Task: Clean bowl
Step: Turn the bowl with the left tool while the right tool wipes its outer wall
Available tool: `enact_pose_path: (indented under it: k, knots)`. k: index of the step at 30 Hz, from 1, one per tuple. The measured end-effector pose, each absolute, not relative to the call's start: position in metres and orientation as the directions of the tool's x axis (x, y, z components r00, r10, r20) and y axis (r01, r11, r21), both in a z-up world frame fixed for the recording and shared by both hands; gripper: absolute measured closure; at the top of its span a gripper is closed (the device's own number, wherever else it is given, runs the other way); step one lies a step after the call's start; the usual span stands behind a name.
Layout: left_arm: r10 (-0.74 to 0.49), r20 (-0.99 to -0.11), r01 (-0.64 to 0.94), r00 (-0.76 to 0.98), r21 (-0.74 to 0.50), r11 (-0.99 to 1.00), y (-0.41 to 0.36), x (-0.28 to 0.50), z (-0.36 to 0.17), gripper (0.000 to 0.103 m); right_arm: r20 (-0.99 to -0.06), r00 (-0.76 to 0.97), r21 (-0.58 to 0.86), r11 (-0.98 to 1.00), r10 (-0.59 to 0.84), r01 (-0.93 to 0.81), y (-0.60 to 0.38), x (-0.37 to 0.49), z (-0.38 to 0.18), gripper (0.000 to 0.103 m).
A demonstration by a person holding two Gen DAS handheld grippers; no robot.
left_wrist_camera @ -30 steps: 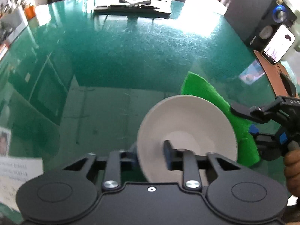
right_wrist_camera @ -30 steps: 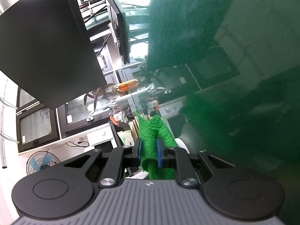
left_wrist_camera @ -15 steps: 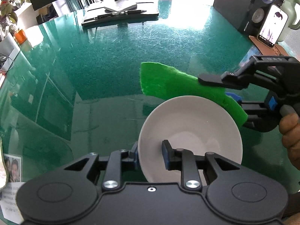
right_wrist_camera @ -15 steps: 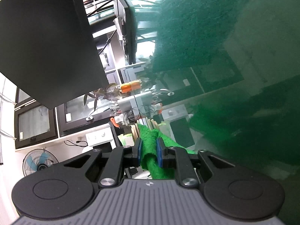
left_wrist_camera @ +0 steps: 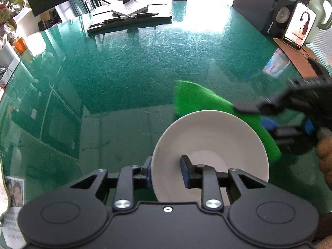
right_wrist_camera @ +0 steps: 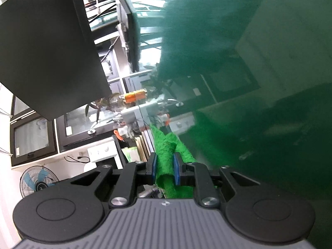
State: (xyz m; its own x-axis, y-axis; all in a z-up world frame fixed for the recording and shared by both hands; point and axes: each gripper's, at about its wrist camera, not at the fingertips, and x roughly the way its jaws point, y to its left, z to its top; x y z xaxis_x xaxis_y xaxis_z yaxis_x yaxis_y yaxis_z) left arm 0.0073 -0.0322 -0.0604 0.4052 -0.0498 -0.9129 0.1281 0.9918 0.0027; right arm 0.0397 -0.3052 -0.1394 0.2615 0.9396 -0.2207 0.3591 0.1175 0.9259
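Note:
My left gripper [left_wrist_camera: 166, 171] is shut on the near rim of a white bowl [left_wrist_camera: 215, 137], one finger inside and one outside, holding it tilted above the green glass table [left_wrist_camera: 134, 68]. My right gripper [left_wrist_camera: 259, 116] comes in from the right, blurred, shut on a bright green scouring cloth [left_wrist_camera: 199, 99] that lies behind and against the bowl's far rim. In the right wrist view the gripper [right_wrist_camera: 164, 167] pinches the folded green cloth [right_wrist_camera: 166, 155], rolled on its side. The bowl is not seen there.
A black tray with a notebook and pen [left_wrist_camera: 128, 16] lies at the table's far side. A speaker [left_wrist_camera: 288, 6] and a phone on a stand [left_wrist_camera: 298, 27] are at far right. Photo papers [left_wrist_camera: 14, 195] lie at the near left edge.
The right gripper and green cloth swung up over the bowl's far rim, then shifted down to the right along it. The left gripper kept its hold on the bowl, and its view tilted upward.

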Motion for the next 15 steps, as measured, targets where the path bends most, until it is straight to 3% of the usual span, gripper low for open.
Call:
enact_pose_path:
  k: [15]
  knots:
    - [-0.05,-0.911,0.147,0.41,0.012,0.989,-0.035,0.009,-0.061,0.072,-0.193,0.235,0.929,0.101,0.953,0.355,-0.328,0.02,-0.133,0.085]
